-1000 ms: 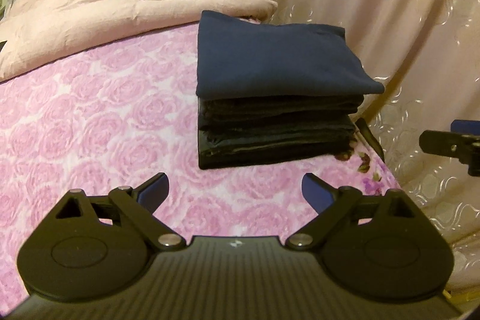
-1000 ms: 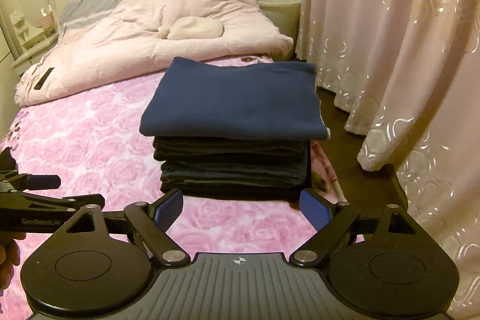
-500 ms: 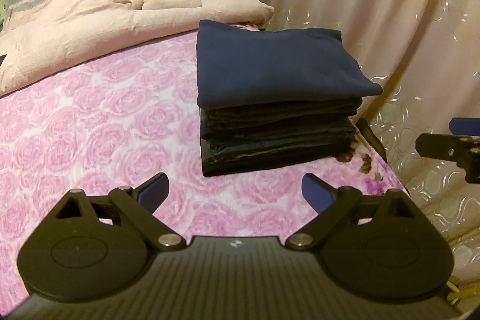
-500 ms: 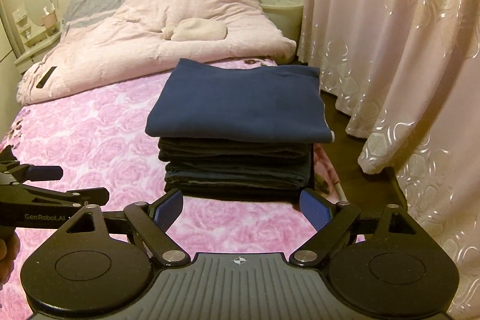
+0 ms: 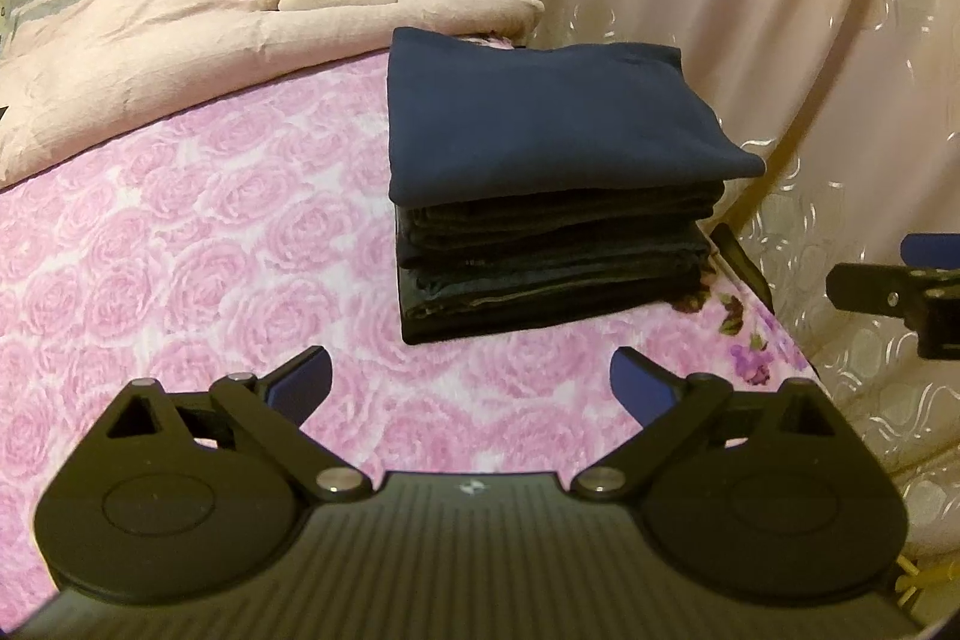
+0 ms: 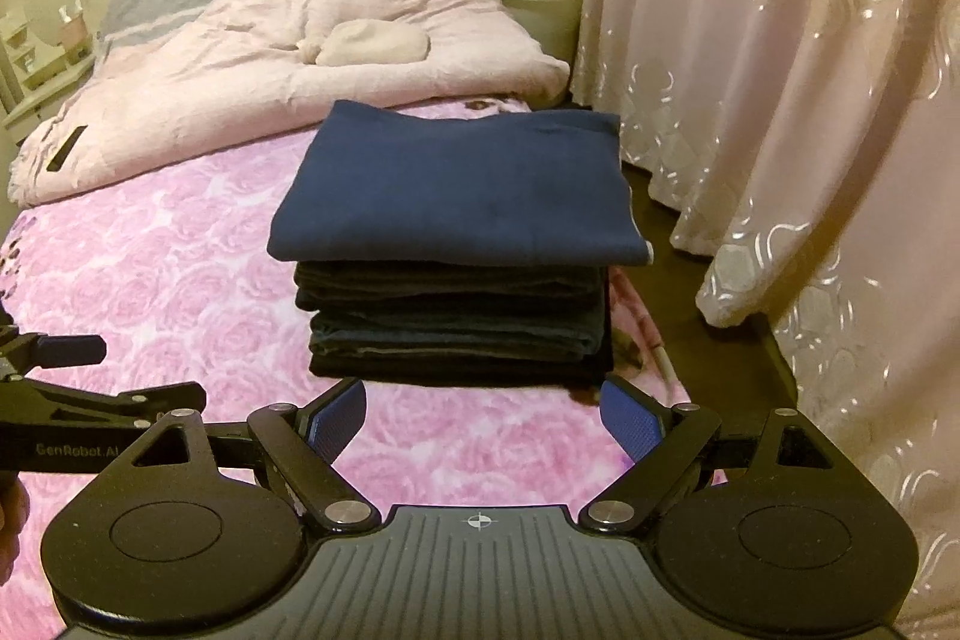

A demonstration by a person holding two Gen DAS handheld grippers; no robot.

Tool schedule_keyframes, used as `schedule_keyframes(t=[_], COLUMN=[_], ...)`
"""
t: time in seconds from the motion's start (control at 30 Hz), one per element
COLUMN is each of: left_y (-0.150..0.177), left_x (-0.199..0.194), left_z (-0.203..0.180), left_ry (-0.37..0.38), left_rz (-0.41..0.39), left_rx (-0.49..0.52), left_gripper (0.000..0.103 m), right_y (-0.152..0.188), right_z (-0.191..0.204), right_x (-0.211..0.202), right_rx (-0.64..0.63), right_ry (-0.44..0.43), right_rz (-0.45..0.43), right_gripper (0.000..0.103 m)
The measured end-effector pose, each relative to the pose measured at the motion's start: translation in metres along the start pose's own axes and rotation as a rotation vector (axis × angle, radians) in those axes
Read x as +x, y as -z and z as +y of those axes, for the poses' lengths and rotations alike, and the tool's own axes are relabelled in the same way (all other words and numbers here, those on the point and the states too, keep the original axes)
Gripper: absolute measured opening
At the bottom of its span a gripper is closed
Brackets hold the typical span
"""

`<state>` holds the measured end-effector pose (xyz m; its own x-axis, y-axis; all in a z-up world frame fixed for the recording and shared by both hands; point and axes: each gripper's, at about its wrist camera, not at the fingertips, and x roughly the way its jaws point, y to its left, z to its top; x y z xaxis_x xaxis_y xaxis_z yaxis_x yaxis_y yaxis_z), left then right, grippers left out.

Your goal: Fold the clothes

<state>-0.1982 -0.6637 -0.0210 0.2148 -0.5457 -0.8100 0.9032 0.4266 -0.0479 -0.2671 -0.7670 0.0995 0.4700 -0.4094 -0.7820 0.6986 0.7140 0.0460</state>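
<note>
I am holding my left hand-held gripper and right hand-held gripper released and empty just before the stack of folded clothes, which is sitting squared on the bed beside the curtain.

Dim warm light, fisheye-bent edges, slightly soft

A: right cam? 
B: right gripper jaws wide, empty, just short of the folded stack on the pink rose bedspread. Navy piece on top.
A: left gripper? 
B: At left edge, apart from stack.
</note>
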Motion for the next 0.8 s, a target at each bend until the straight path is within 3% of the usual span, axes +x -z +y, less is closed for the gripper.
schedule_keyframes(t=[0.8], left_y=[-0.013], left_x=[0.021], left_z=[-0.023], left_ry=[-0.050], left_rz=[0.057], left_rx=[-0.025], left_gripper=[0.102], right_y=[-0.011], right_z=[-0.025], right_x=[0.034], right_rx=[0.012], right_ry=[-0.067], right_rz=[0.052], right_gripper=[0.088])
